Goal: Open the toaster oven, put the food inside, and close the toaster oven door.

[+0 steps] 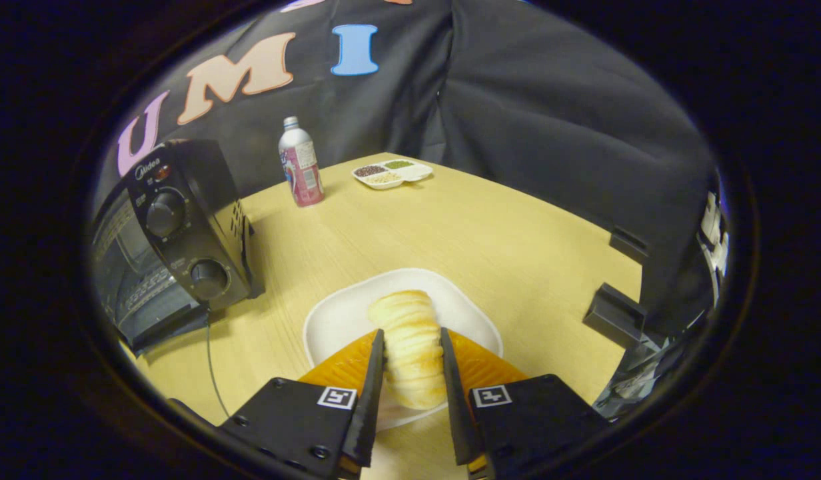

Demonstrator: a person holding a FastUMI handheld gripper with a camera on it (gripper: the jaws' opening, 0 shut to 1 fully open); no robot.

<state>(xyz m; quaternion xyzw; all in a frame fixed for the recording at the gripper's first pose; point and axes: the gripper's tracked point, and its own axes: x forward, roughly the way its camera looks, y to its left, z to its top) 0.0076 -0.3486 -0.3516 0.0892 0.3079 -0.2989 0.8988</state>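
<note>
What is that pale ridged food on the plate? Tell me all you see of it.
The pastry looks like a pale golden, ridged bread roll, lying lengthwise on the white plate on the wooden table. The gripper has a finger along each of its sides, seemingly pressing it. Its far end pokes out beyond the fingertips.

Pale-yellow bread (410,347), white plate (337,320)

Cloth-walled booth (550,113), wooden table (450,233), toaster oven (177,233)
</note>
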